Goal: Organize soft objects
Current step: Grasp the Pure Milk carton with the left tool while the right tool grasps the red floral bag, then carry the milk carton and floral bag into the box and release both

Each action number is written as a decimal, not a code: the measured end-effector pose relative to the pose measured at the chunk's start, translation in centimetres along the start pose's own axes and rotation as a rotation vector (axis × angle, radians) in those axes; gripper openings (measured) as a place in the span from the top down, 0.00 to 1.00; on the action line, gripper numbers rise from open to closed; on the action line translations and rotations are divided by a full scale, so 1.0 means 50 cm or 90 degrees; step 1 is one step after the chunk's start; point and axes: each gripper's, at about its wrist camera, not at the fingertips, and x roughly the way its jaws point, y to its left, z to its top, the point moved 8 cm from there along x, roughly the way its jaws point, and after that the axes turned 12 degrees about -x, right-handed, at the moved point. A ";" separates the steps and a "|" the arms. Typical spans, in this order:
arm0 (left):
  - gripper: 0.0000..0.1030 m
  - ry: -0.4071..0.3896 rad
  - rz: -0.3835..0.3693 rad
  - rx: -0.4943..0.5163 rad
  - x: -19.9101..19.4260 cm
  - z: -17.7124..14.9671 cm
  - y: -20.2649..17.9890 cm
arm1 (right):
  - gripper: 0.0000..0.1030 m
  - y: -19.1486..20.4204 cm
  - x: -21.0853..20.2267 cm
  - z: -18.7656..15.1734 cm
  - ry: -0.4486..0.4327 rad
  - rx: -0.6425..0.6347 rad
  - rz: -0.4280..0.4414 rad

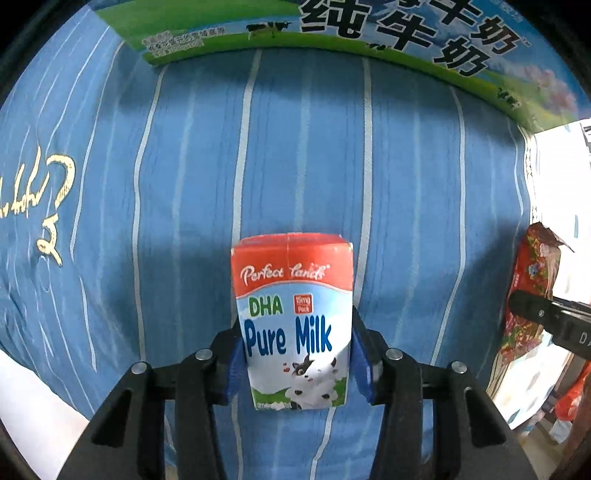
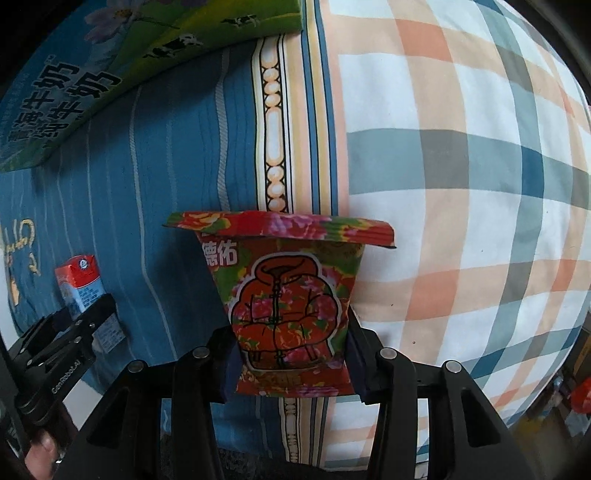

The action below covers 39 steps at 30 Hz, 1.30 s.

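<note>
A blue striped bedsheet (image 1: 295,166) covers the bed, beside a plaid pillow (image 2: 461,166); a large green-and-blue milk box (image 1: 369,33) with Chinese lettering lies at the far edge. The left tool (image 1: 297,360) grips a small red-topped carton (image 1: 293,317) reading "Perfect Lands DHA Pure Milk". The right tool (image 2: 291,363) clamps a red floral packet (image 2: 288,302), its top flap bent.

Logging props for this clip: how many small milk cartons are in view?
1. The Pure Milk carton is clamped in the left tongs above the blue striped sheet. The large milk box could hide more.
</note>
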 end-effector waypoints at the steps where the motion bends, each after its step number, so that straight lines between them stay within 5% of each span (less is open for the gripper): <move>1: 0.56 -0.002 0.000 0.001 0.002 0.007 -0.008 | 0.52 0.002 0.006 0.002 0.000 0.002 -0.006; 13: 0.58 -0.038 -0.030 0.010 -0.059 0.025 0.000 | 0.57 0.125 -0.036 0.043 -0.040 -0.008 -0.004; 25: 0.58 -0.173 -0.098 0.053 -0.301 0.043 -0.055 | 0.57 0.253 -0.221 0.040 -0.150 -0.101 0.017; 39: 0.58 -0.286 -0.157 0.056 -0.502 0.147 -0.037 | 0.57 0.241 -0.425 0.115 -0.230 -0.133 0.013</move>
